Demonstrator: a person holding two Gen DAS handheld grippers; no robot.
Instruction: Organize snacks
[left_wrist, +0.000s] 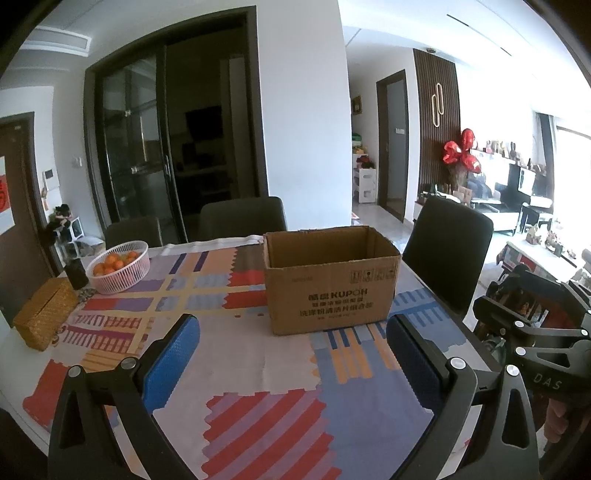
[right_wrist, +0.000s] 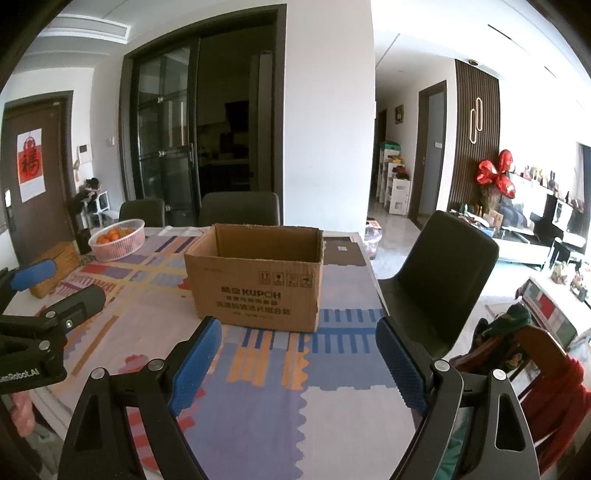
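My left gripper (left_wrist: 291, 354) and my right gripper (right_wrist: 297, 354) both hung spread wide and empty above the near edge of the table (right_wrist: 258, 398). The open cardboard box (right_wrist: 255, 277) stood straight ahead of them, toward the table's right edge, its long side facing me. It lay nearer my right gripper, I judged. I saw no snacks; a basket of oranges (left_wrist: 120, 267) stood at the far left corner.

Patterned-cloth table (left_wrist: 110, 373): cardboard box (left_wrist: 328, 291), fruit basket (left_wrist: 120, 271), seemingly woven box (left_wrist: 46, 317).
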